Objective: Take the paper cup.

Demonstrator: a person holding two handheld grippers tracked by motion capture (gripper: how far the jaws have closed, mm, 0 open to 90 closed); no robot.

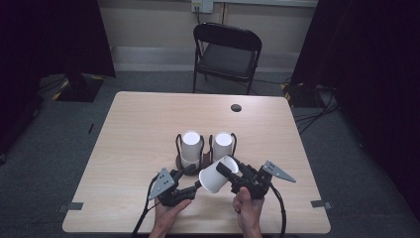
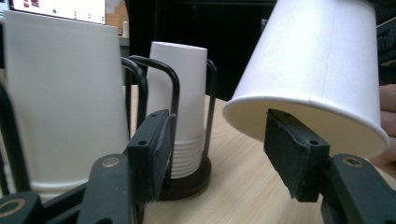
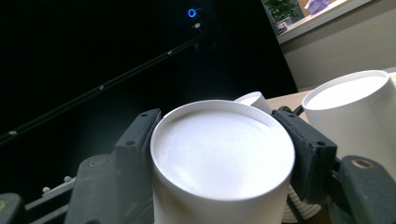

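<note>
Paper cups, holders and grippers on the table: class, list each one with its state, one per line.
Held paper cup: tilted, off the table, clamped near its base.
Right gripper: shut on the held cup.
Left gripper: open, one pad at the cup's rim.
Left cup stack: upside down in wire holder.
Right cup stack: upside down in wire holder.
Folding chair: unfolded, vacant.

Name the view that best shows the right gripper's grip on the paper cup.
The right gripper view: both jaws of the right gripper press the sides of the paper cup. The high view shows the cup tilted and held off the table; the left gripper view shows its open rim.
</note>
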